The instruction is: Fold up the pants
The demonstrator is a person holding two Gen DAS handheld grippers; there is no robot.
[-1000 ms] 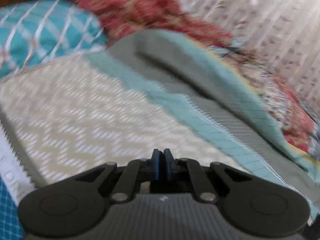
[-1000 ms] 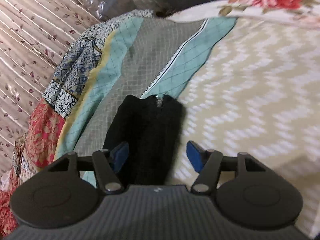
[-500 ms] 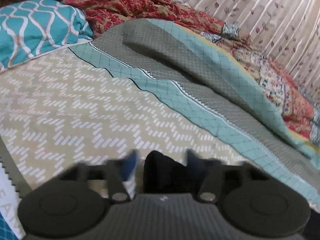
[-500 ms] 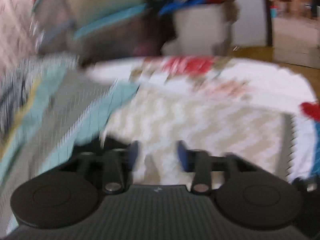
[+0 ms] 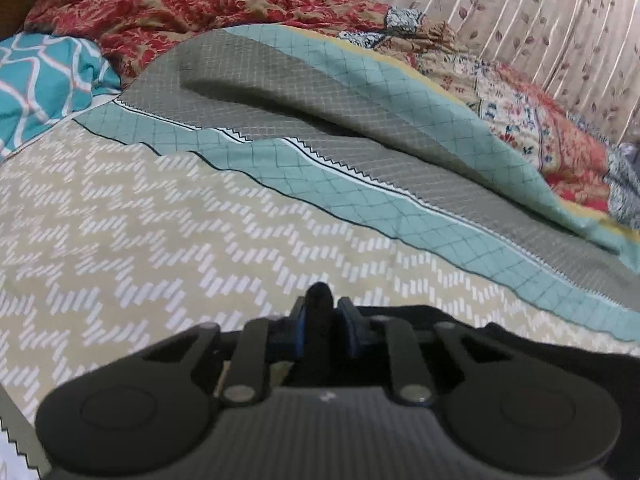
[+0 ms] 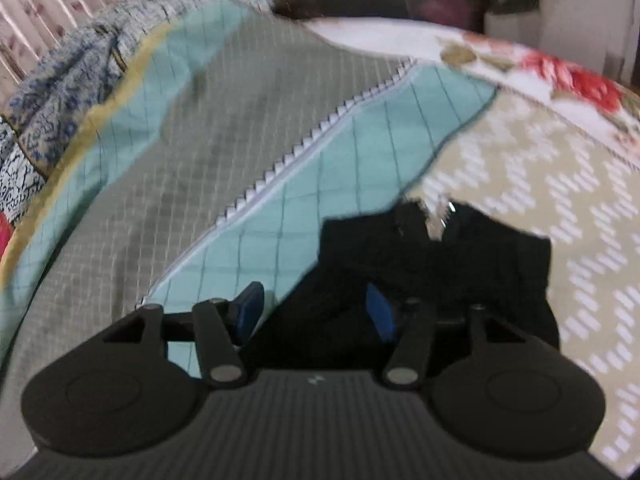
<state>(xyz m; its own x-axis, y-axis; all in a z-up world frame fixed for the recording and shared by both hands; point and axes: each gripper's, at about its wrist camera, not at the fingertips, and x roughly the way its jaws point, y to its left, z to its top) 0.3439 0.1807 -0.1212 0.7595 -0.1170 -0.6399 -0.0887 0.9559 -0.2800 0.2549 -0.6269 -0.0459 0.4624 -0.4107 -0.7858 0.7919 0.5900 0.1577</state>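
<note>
Now, left tool (image 5: 321, 326): jaws have just been closing, pinched on a ridge of the black pants (image 5: 318, 312), which trail off to the right over the zigzag bedspread (image 5: 160, 232). Right tool (image 6: 310, 314): jaws about half open, hovering over the bunched pants (image 6: 440, 264) where the teal border (image 6: 360, 152) meets the zigzag; fabric sits between the pads but nothing pressed. Judgement: right should take a matching edge, then both lift evenly and keep the cloth taut so the fold lands square.
</note>
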